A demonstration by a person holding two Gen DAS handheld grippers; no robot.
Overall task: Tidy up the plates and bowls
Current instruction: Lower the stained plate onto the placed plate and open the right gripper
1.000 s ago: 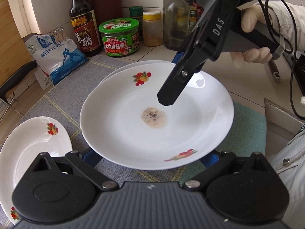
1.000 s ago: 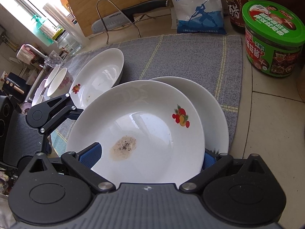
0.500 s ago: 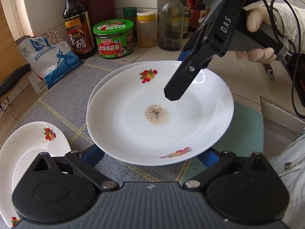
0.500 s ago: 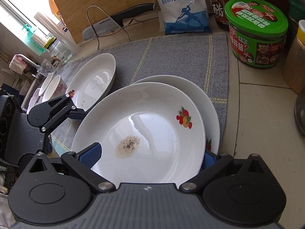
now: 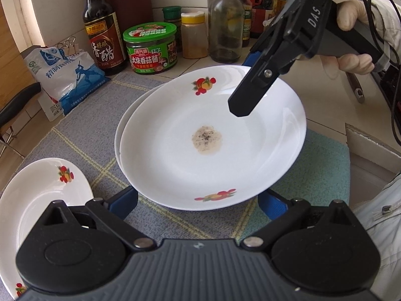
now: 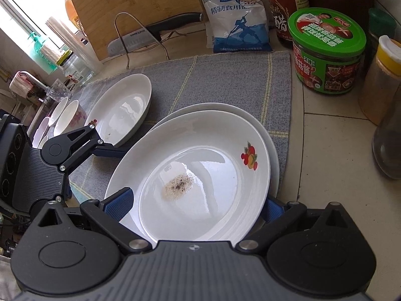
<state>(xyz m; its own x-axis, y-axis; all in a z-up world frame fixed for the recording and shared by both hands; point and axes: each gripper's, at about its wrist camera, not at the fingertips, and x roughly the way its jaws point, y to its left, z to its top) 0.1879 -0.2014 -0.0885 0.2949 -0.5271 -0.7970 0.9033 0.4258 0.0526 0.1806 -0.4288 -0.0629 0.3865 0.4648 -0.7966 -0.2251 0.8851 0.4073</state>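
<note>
A white plate (image 5: 213,140) with fruit prints and a brown residue spot lies on top of a second white plate (image 5: 130,125) on the grey mat (image 5: 82,135). It also shows in the right wrist view (image 6: 200,175) over the lower plate (image 6: 272,150). My left gripper (image 5: 198,202) is open, its blue fingers spread wide at the top plate's near rim. My right gripper (image 6: 198,207) is open, its fingers either side of the plate's opposite rim; one black finger (image 5: 253,92) hangs over the plate. A third plate (image 5: 37,200) lies at the left.
A green-lidded jar (image 5: 151,47), vinegar bottle (image 5: 102,30), salt bag (image 5: 67,80), spice jar (image 5: 194,36) and glass bottle (image 5: 226,22) stand behind the mat. Small bowls (image 6: 67,115), a knife on a rack (image 6: 155,35) and a cutting board (image 6: 140,7) are further left.
The top plate has settled lower and further back over the second plate. Both grippers have drawn back slightly from its rim.
</note>
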